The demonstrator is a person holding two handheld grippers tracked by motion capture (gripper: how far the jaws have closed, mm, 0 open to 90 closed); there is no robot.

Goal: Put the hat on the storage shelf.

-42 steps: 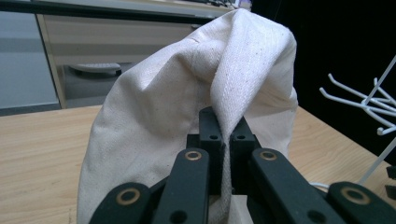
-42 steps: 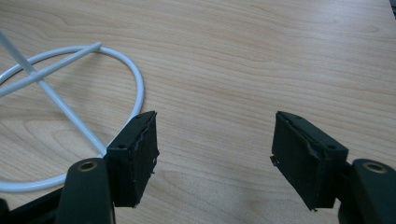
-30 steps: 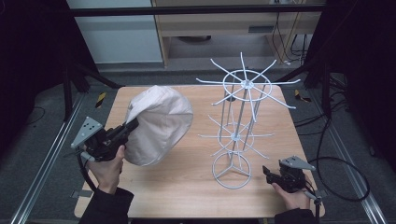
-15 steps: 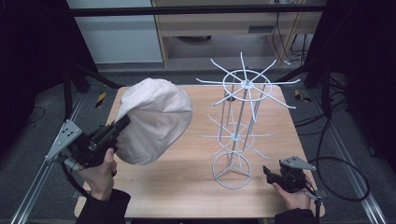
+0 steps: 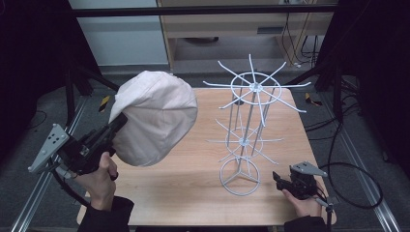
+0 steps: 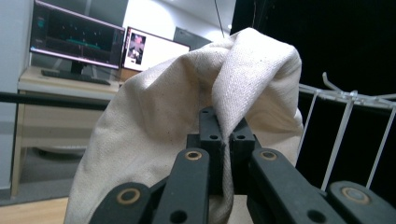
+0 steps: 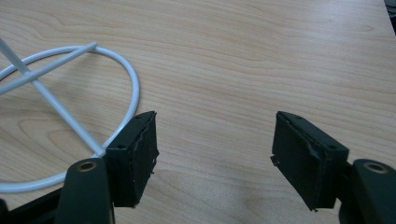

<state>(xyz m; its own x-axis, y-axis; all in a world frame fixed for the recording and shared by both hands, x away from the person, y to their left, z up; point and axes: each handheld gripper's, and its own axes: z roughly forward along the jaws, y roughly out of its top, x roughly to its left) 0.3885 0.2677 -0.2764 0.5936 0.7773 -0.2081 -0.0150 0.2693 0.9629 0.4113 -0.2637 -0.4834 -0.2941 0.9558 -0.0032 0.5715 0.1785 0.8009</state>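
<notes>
A cream cloth cap (image 5: 154,116) hangs in the air over the left half of the table, and my left gripper (image 5: 121,123) is shut on a fold of its edge. In the left gripper view the black jaws (image 6: 226,144) pinch the cream cloth cap (image 6: 177,126) between them. A white wire rack (image 5: 249,125) with spoke arms stands on the right half of the table. My right gripper (image 5: 278,180) rests low at the table's front right, just right of the rack's ring base (image 7: 70,126), open with bare wood between its jaws (image 7: 215,149).
The wooden table (image 5: 193,193) has free surface in front of the cap and between cap and rack. A desk with monitors (image 6: 77,39) stands beyond. Dark frame struts and cables (image 5: 358,179) run along both table sides.
My left gripper has lifted the cap up and drawn back to the left, tilting the cap higher over the table. The right gripper has stayed put.
</notes>
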